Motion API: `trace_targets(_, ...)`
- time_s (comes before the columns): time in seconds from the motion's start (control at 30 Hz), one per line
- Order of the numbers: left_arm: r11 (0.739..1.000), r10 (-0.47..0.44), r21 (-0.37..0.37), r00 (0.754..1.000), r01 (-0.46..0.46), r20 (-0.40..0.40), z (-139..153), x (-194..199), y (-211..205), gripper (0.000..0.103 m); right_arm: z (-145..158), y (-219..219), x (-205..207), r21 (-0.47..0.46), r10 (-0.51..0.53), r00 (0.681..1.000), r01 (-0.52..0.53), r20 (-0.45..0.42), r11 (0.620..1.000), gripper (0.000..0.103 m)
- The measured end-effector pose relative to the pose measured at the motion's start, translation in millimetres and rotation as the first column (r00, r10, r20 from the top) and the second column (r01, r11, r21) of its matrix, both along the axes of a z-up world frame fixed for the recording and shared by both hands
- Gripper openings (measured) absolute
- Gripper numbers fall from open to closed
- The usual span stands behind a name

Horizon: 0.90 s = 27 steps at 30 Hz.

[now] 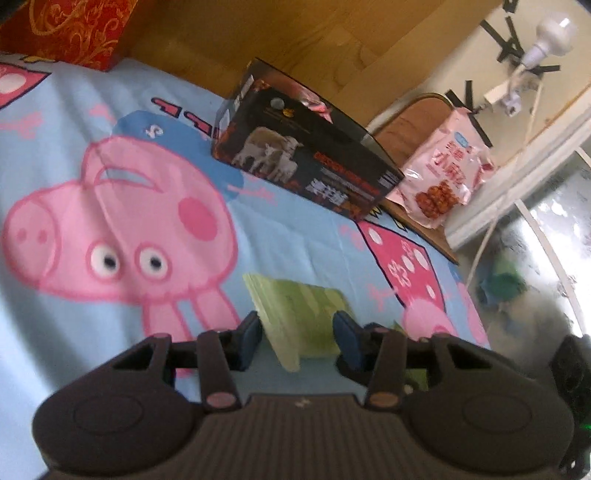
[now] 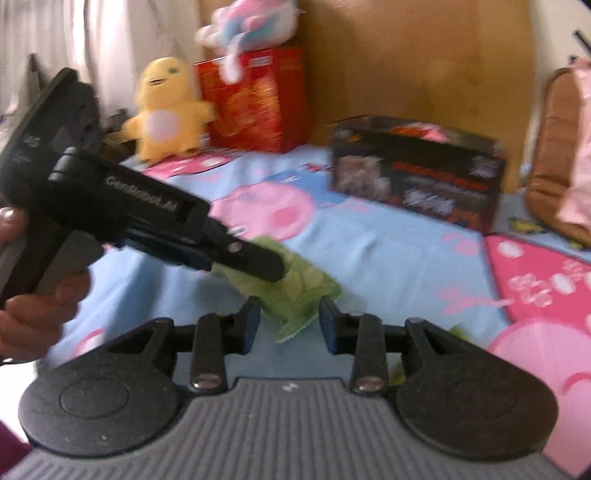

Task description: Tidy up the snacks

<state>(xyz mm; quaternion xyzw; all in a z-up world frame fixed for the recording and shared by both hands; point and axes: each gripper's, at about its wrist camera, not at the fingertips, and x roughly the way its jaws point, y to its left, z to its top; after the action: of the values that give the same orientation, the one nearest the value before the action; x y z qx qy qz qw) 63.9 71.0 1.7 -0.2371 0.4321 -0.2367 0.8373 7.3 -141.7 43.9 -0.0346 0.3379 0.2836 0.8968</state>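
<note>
A light green snack packet [image 1: 299, 317] stands between the fingers of my left gripper [image 1: 297, 338], over the blue cartoon-pig bedspread [image 1: 295, 236]; I cannot tell whether the pads press it. In the right wrist view the left gripper [image 2: 255, 264] reaches in from the left over the same green packet [image 2: 295, 291]. My right gripper [image 2: 290, 323] is open, its fingers either side of the packet's near end. A black snack box [image 1: 306, 155] stands open-topped beyond, also seen from the right wrist [image 2: 417, 177]. A pink snack bag [image 1: 447, 170] leans at the far right.
A red box [image 2: 255, 99] and a yellow plush toy [image 2: 166, 107] stand at the bed's far left against the wooden headboard [image 2: 406, 55]. A brown chair back [image 2: 546, 158] is at the right. A lamp [image 1: 546, 33] and window are beyond the bed.
</note>
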Motion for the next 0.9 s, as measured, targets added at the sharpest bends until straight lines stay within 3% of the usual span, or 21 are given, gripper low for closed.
trace_targets(0.07, 1.000, 0.011, 0.004, 1.000, -0.011, 0.012, 4, 4, 3, 0.055, -3, -7, 12, -0.016, -0.057, 0.998, 0.057, -0.015, 0.998, 0.040)
trace_targets(0.17, 1.000, 0.009, 0.017, 1.000, -0.009, 0.016, 5, 8, 6, 0.055, -7, -24, 26, 0.062, -0.055, 0.992, 0.062, -0.113, 0.996, 0.048)
trace_targets(0.27, 0.999, -0.011, 0.031, 1.000, 0.011, 0.008, 2, 11, 1, 0.050, -9, -27, 32, 0.088, -0.026, 0.989, 0.040, -0.148, 0.995, 0.050)
trace_targets(0.33, 0.999, -0.044, 0.031, 0.999, 0.044, -0.007, 1, 12, -7, 0.035, -8, -20, 34, 0.073, -0.005, 0.989, 0.016, -0.145, 0.997, 0.051)
trace_targets(0.43, 0.997, -0.035, 0.068, 0.999, 0.034, 0.011, 9, 17, -16, 0.036, -6, -9, 40, 0.096, 0.066, 0.984, -0.050, -0.165, 0.994, 0.046)
trace_targets(0.57, 0.999, -0.041, 0.015, 0.997, 0.040, 0.072, 36, 42, -10, 0.034, 1, -7, 48, 0.075, 0.051, 0.991, -0.042, -0.120, 0.996, 0.031)
trace_targets(0.8, 0.999, -0.047, 0.008, 0.977, 0.046, 0.207, 82, 98, -35, 0.034, 37, -29, 86, 0.174, -0.042, 0.999, 0.041, 0.005, 0.984, 0.030)
trace_targets(0.9, 0.999, -0.051, 0.011, 0.969, 0.049, 0.240, 89, 133, -51, 0.042, 46, -36, 109, 0.178, -0.095, 0.993, 0.082, 0.068, 0.981, 0.030)
